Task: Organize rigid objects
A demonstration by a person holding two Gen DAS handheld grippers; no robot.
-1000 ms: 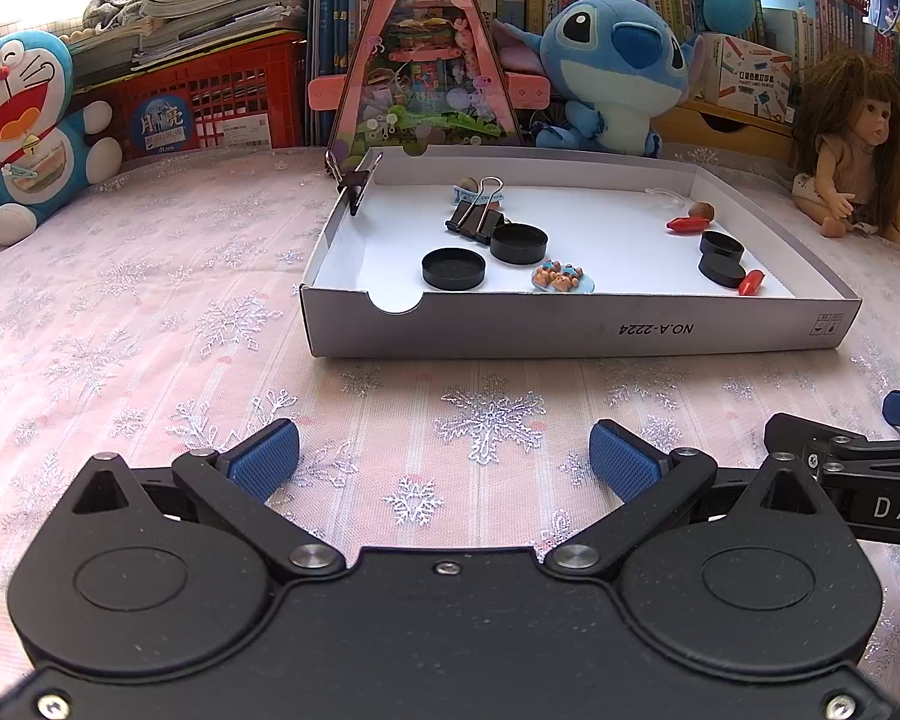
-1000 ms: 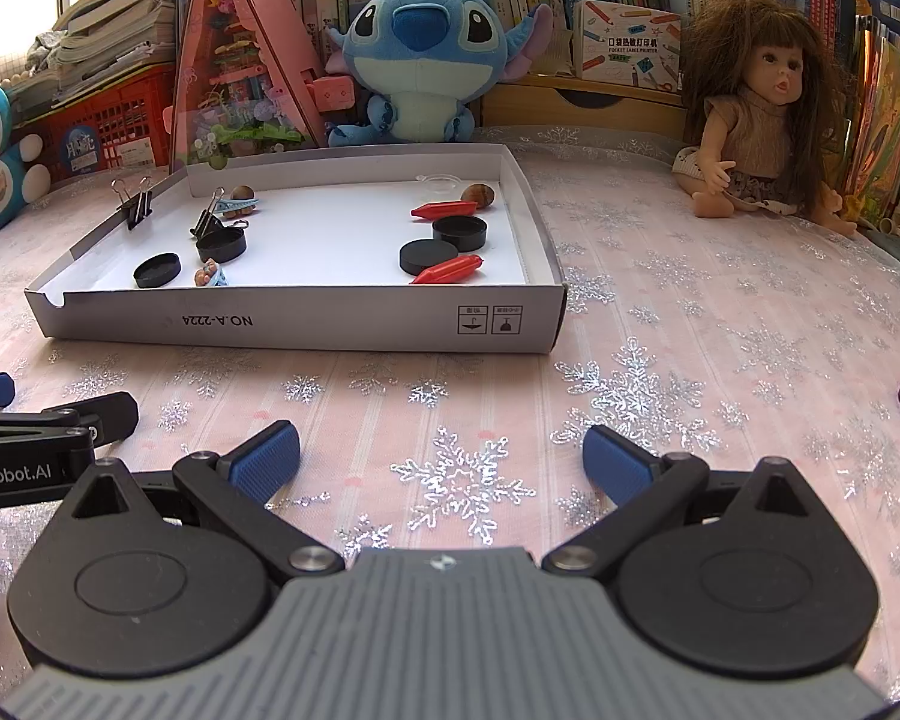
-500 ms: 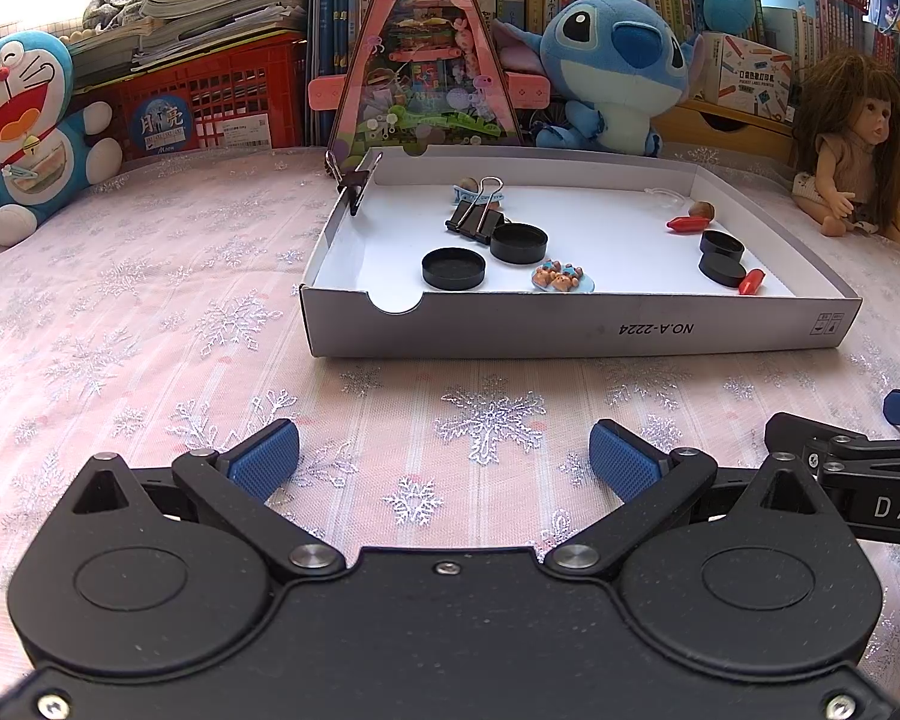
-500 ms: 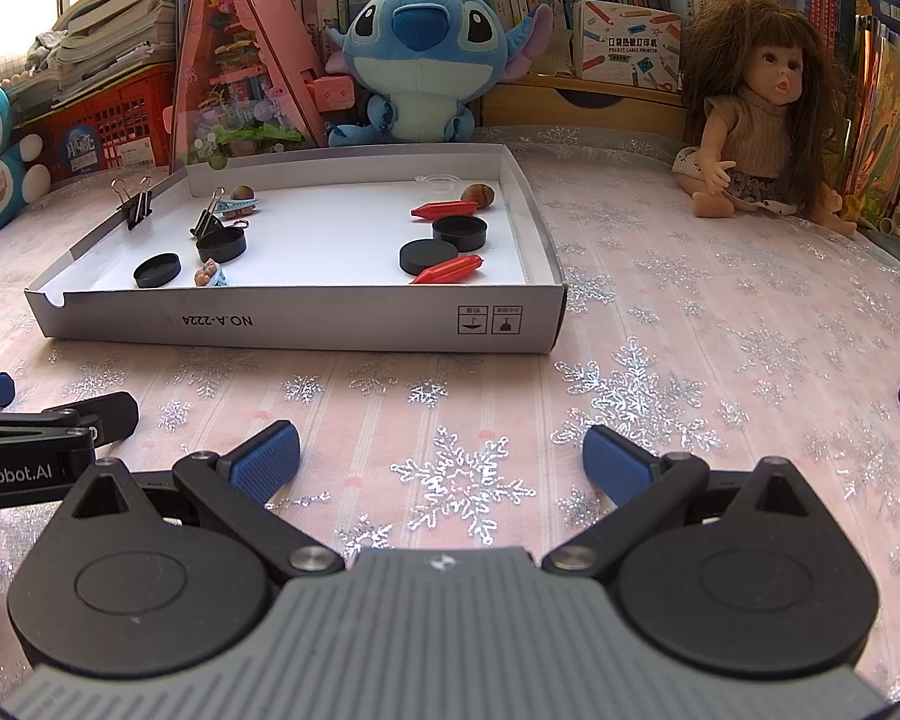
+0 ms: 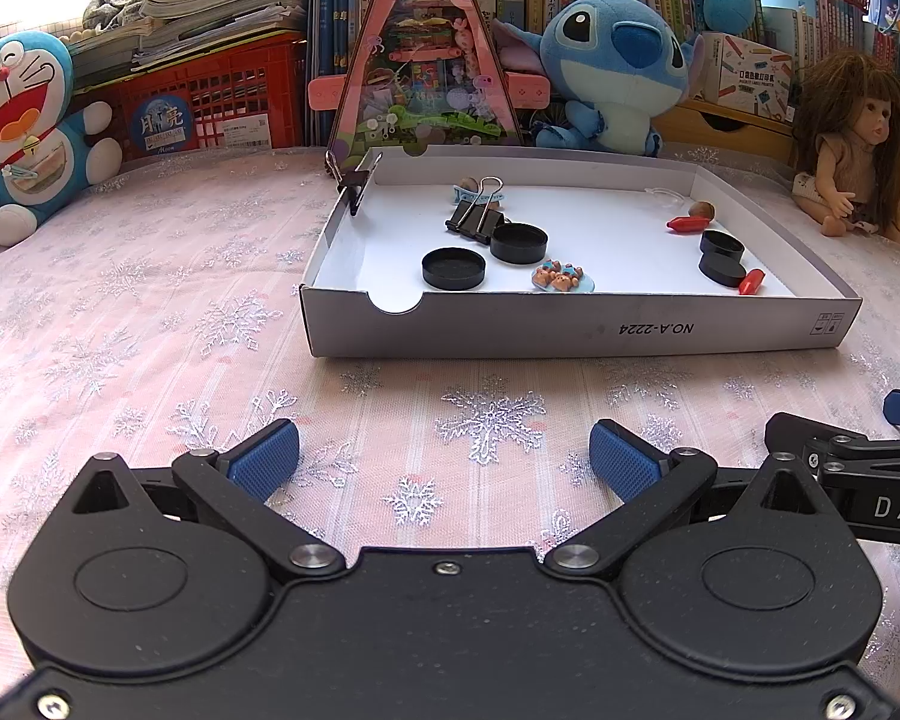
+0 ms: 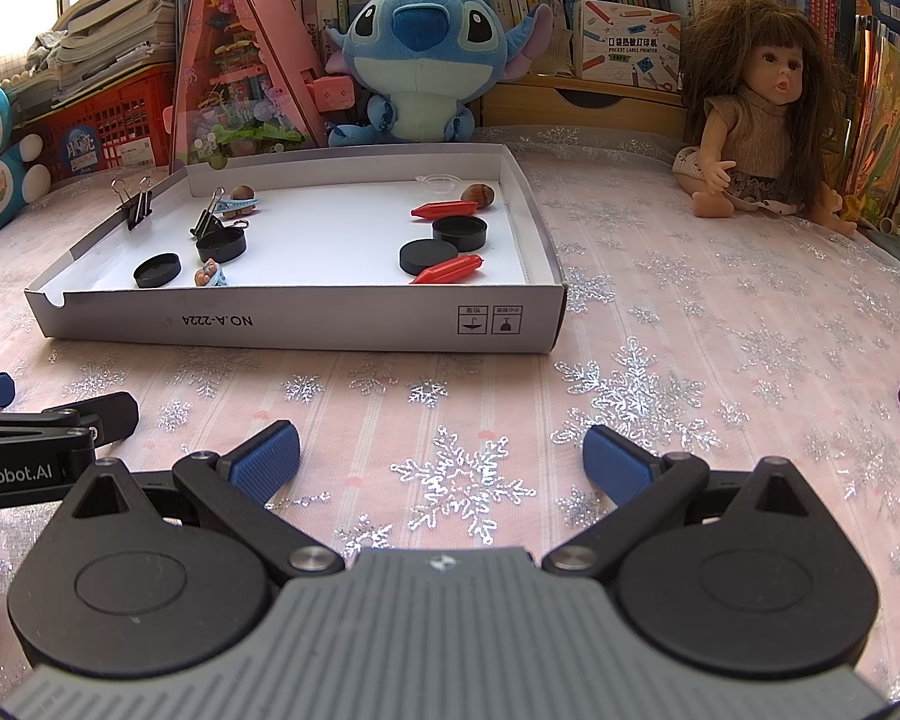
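Here, a shallow white tray (image 5: 570, 330) sits on the snowflake cloth (image 5: 150, 312), long axis running left-right, its printed front wall facing both grippers, label upside down.

Contents, left to right, left wrist view:
- clip (image 5: 354, 180) clamped on the left wall, handles pointing up.
- second clip (image 5: 477, 216) lying on the floor, wire handles pointing to the back wall; a small blue peg and a nut just behind it, partly hidden.
- two black caps: one (image 5: 453, 267) near the front notch, open side up; one (image 5: 518, 241) touching or just beside the lying clip.
- small bear charm (image 5: 563, 277) near the front wall.
- red cone (image 5: 684, 224) lying roughly left-right, a nut (image 5: 703, 210) just beside it at the back right.
- two more caps (image 5: 721, 255), close together, whether touching I cannot tell.
- second red cone (image 5: 751, 282) near the right front corner; right wrist view shows its long axis left-right, tip to the right (image 6: 450, 269).

Left gripper (image 5: 444, 462): low over the cloth, in front of the tray, aimed at it, jaws spread wide, nothing between the blue pads (image 5: 264, 459).

Right gripper (image 6: 441, 461): alongside, same pose, level, released and empty, pointing past the tray's right front corner.

Behind: plush toys and books; a doll (image 6: 750, 138) sits off to the right.
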